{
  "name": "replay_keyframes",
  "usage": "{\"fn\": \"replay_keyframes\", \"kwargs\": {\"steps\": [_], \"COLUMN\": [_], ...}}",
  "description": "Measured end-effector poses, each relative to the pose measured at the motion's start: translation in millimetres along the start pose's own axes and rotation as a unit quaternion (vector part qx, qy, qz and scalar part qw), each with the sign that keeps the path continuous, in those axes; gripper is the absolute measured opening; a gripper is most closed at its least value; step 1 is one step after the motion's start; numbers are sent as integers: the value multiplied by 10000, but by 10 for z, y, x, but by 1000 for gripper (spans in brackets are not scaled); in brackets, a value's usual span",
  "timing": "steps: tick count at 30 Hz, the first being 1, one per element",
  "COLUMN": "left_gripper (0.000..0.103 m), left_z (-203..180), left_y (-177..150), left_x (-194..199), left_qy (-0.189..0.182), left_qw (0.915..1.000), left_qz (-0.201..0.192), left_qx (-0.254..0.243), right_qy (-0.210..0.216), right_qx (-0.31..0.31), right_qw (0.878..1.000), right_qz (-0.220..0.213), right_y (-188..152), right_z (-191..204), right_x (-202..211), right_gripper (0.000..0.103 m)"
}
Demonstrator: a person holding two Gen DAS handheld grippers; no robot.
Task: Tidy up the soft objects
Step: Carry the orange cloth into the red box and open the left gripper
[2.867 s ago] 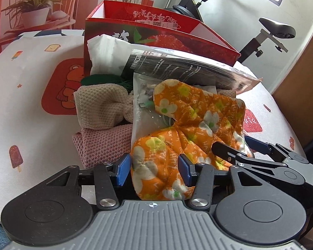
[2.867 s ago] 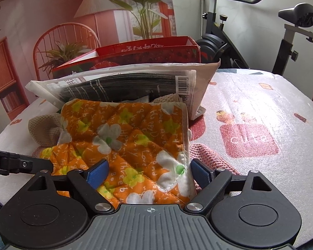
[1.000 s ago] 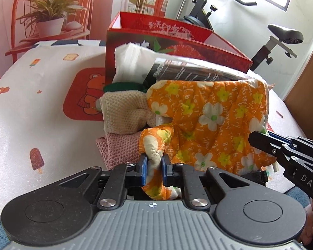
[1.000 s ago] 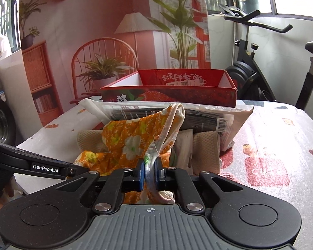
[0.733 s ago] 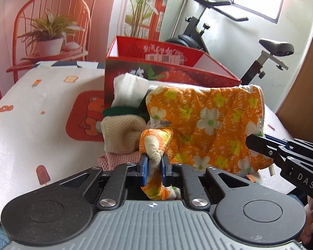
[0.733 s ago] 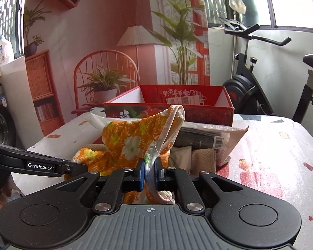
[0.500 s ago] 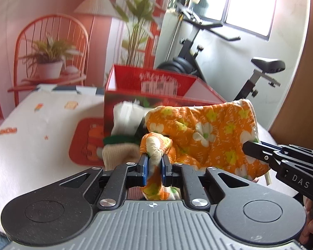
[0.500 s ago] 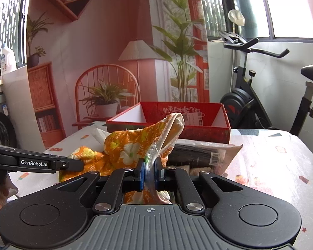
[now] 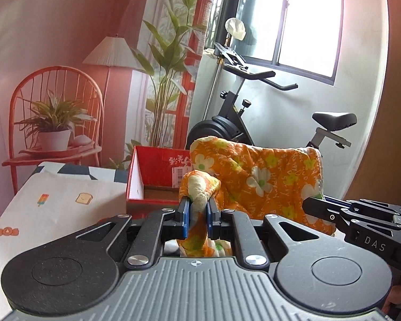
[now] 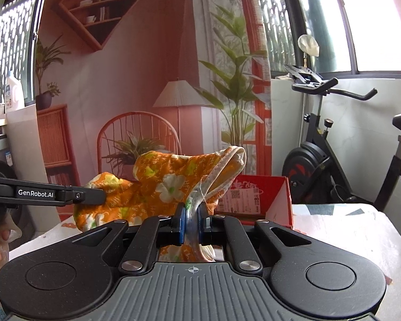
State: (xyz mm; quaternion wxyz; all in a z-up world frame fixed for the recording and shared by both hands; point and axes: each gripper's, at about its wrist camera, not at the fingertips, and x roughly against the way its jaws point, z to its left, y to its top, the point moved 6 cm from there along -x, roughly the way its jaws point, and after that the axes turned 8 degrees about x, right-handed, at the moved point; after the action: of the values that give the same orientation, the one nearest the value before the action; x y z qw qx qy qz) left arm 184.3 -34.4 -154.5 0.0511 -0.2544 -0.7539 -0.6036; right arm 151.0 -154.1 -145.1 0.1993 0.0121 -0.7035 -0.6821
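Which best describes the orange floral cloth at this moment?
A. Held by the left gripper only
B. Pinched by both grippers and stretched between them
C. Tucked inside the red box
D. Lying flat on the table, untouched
B: the left gripper and right gripper each clamp an edge of the orange floral cloth, which spans between them.

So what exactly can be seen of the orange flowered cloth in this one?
The orange flowered cloth looks quilted and padded, printed with white and yellow flowers and pale lettering, with a pale binding along its edge. It is held up in the air, spread between the two grippers. The left gripper is shut on a bunched, rolled corner; the right gripper is shut on the bound edge, where loose threads show. The span between them sags and folds in front of the open red box. Its lower edge is hidden.
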Motion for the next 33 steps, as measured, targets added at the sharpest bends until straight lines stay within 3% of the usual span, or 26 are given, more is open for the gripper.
{"fn": "replay_keyframes", "kwargs": {"steps": [5, 13, 21, 33], "left_gripper": [14, 14, 14, 14], "left_z": [-18, 23, 119, 317], "left_y": [349, 619, 544, 233], "left_x": [-317, -927, -1459, -2027], "left_qy": [39, 194, 402, 581], "left_qw": [10000, 9992, 9940, 9775], "left_qz": [-36, 349, 1018, 2024], "left_qx": [-9, 55, -1, -72], "right_qy": [84, 45, 59, 290], "right_qx": [178, 320, 192, -273], "right_qw": [9998, 9990, 9938, 9744], "right_qz": [-6, 308, 1089, 2213], "right_y": [380, 685, 460, -15], "right_z": [-218, -526, -762, -885], "right_x": [-326, -1067, -1767, -2477], "right_gripper": [8, 8, 8, 8]}}
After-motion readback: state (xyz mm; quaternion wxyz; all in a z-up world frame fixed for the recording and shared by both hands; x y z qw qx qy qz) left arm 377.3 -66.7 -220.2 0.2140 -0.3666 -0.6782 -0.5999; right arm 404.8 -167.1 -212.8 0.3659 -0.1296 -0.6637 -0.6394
